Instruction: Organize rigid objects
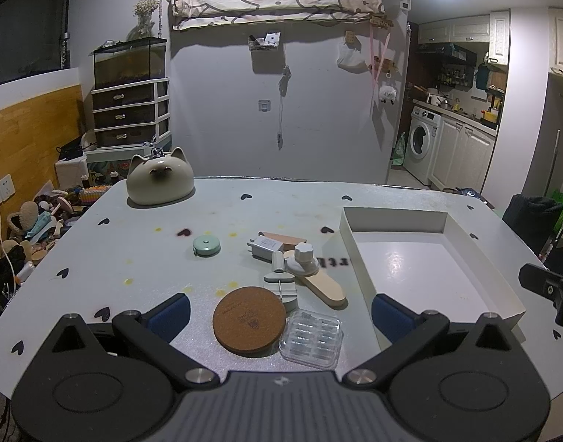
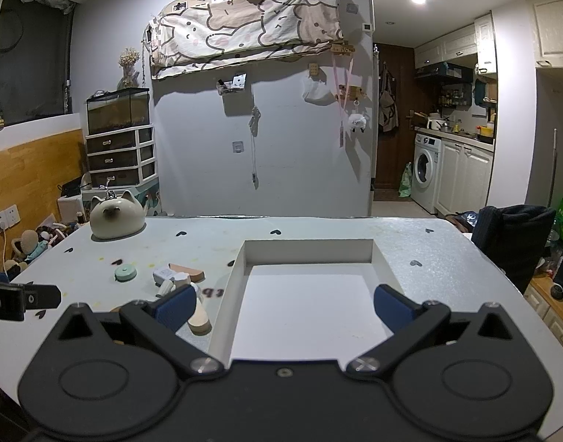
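Left gripper (image 1: 279, 315) hovering spread wide and holding nothing above a cork coaster (image 1: 249, 319) and clear plastic case (image 1: 311, 339), right gripper (image 2: 281, 305) gaping wide over the white tray (image 2: 386, 270), charger (image 1: 266, 246) and tape measure (image 1: 207, 246) lying farther left.

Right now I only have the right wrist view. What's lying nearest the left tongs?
Observer: A round brown cork coaster, flat on the table, just ahead of the left tongs.
Operator: Anything touching it?
Observer: A clear plastic case sits against its right edge.
Operator: Left tongs holding anything?
Observer: No, they are open and empty.
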